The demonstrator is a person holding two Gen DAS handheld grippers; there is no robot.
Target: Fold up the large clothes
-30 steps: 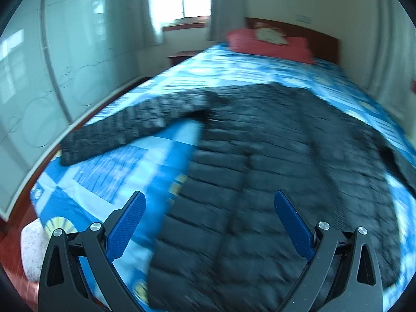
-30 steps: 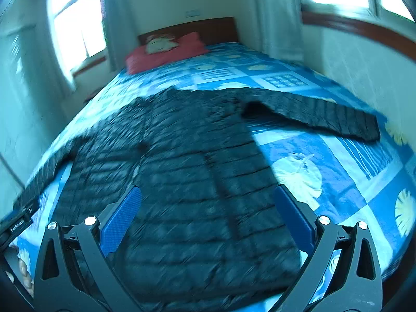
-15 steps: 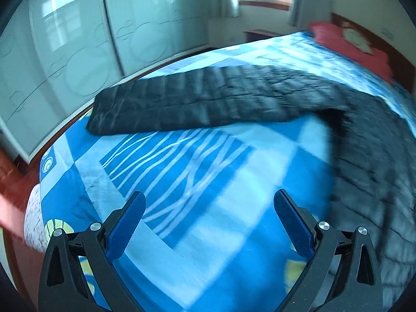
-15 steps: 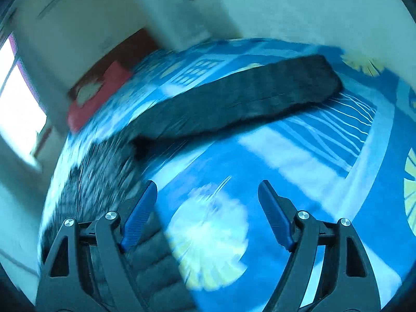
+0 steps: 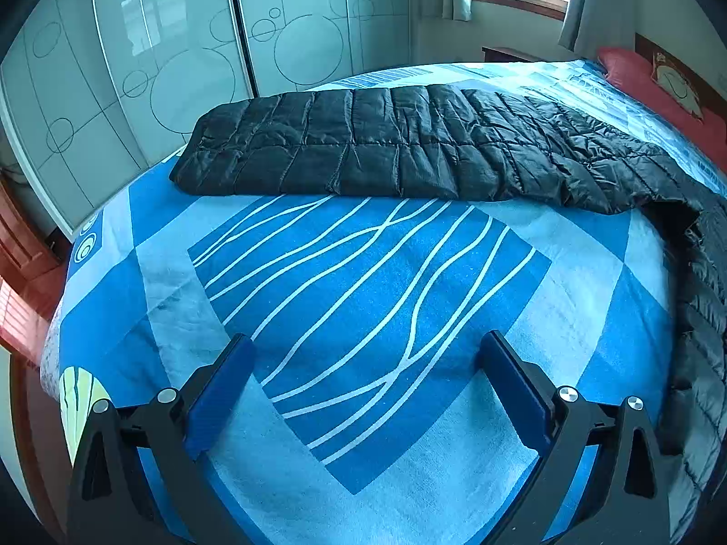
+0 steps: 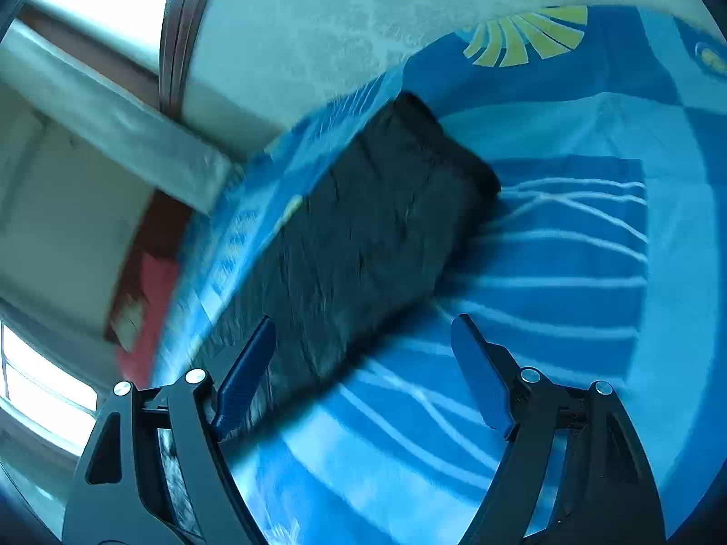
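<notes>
A black quilted down jacket lies spread on the bed. In the left wrist view its left sleeve (image 5: 386, 150) stretches flat across the bedspread, cuff at the left, with the body (image 5: 699, 299) at the right edge. My left gripper (image 5: 368, 363) is open and empty above bare bedspread, short of the sleeve. In the blurred right wrist view the other sleeve (image 6: 363, 245) runs diagonally, its cuff (image 6: 445, 145) toward the upper right. My right gripper (image 6: 363, 345) is open and empty, its left finger (image 6: 245, 377) over the sleeve's lower edge.
The bed carries a blue patterned bedspread (image 5: 363, 272). A red pillow (image 5: 645, 77) lies by the headboard. Frosted sliding wardrobe doors (image 5: 181, 45) stand beyond the bed's left edge, with red floor (image 5: 27, 281) below. A pale wall (image 6: 318, 36) borders the bed's right side.
Both grippers have swung outward from the jacket's body, the left toward the left sleeve, the right toward the right sleeve. The right view has also rolled. Both stay open.
</notes>
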